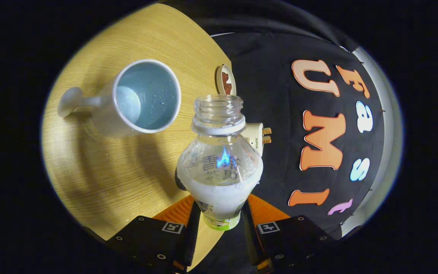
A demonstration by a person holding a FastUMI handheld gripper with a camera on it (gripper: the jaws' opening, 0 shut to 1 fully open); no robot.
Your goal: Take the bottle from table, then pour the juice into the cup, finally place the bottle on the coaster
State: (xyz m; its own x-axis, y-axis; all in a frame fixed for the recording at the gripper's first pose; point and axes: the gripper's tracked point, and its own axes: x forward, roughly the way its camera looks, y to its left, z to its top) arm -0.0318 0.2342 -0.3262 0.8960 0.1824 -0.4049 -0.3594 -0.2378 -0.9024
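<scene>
The jaws clamp the uncapped bottle (pixel 219 167) low on its body, held above the counter (pixel 127 179). The cup (pixel 143 99) sits beyond, seemingly wet inside. Pouring is in hand; next, tip the mouth over the cup.

**Handheld gripper: dark plates, screws, square tags**

The two-finger handheld gripper (pixel 219 207) shows two flat, angular black plates, the left plate (pixel 146 243) and the right plate (pixel 297 239), mirrored across a central gap. Small round silver screws (pixel 140 219) dot the edges of both. Each plate carries a white-bordered square black-and-white marker tag (pixel 172 227) at its inner corner. The fingers (pixel 177 211) have finely ribbed surfaces and narrow, straight inner edges.
</scene>
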